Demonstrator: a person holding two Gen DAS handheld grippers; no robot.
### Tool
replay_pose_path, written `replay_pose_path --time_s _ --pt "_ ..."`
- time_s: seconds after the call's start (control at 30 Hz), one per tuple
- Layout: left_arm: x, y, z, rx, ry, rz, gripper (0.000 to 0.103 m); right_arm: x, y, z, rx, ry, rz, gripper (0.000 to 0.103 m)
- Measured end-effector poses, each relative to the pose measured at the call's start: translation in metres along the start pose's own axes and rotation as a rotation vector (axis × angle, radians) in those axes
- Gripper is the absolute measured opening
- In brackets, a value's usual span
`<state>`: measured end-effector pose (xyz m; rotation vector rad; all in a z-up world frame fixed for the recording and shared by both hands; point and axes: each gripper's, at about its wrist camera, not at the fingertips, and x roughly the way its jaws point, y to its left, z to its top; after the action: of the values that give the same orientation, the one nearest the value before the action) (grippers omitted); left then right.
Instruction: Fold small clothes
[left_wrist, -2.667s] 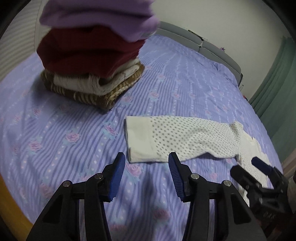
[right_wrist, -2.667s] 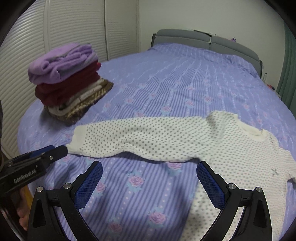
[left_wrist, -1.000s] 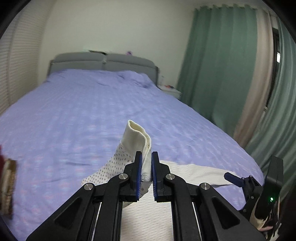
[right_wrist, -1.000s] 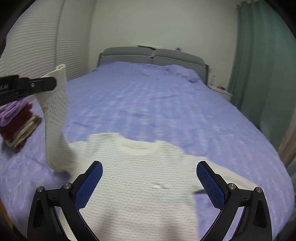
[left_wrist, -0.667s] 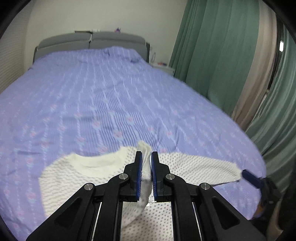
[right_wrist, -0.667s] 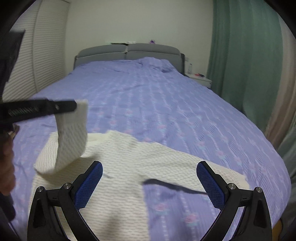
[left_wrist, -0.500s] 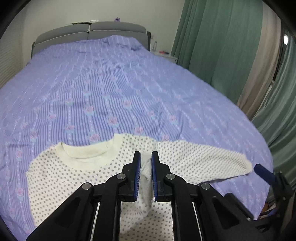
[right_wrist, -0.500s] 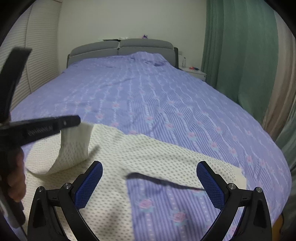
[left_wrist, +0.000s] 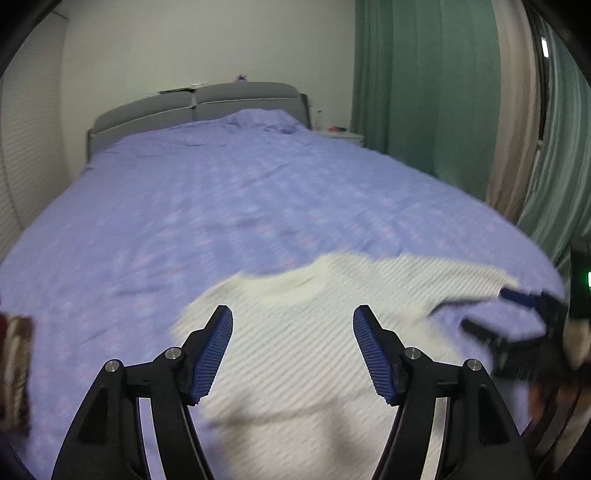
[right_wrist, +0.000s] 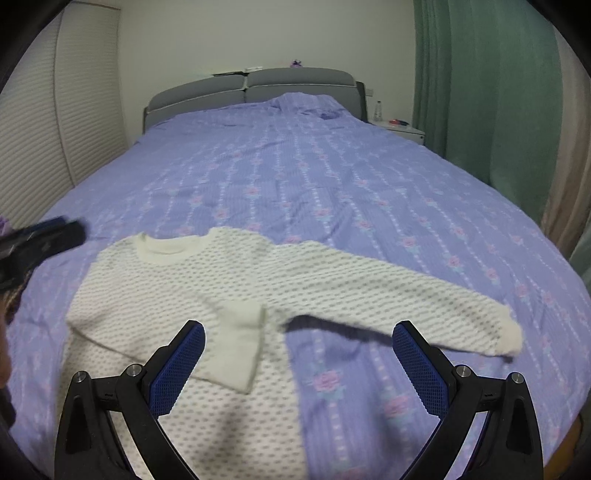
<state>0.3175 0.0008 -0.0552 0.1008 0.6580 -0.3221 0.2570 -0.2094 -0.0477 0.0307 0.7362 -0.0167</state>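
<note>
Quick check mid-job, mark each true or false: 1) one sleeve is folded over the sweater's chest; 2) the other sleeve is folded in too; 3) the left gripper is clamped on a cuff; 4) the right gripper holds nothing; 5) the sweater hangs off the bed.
1) True: one sleeve lies across the white dotted sweater.
2) False: the other sleeve lies stretched out on the bedspread.
3) False: the left gripper is opening, nothing between its jaws.
4) True: the right gripper is open and empty.
5) False: it lies flat on the bed.
</note>
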Motion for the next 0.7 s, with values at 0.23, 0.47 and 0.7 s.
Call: replay_pose_path --time_s 0.23,0.47,0.7 --pt "-0.005 0.043 -0.073 -0.027 0.062 0.073 0.061 0.010 0.013 -0.030 0.088 0.071 0.083 0.092" --pt "0.014 0.057 -0.094 -0.059 0.098 0.050 0.047 0.017 0.019 -0.047 0.146 0.110 0.101 0.086" --pt "0.036 0.049 -0.093 -0.048 0.100 0.051 0.044 0.029 0.016 -0.042 0.167 0.112 0.102 0.078"
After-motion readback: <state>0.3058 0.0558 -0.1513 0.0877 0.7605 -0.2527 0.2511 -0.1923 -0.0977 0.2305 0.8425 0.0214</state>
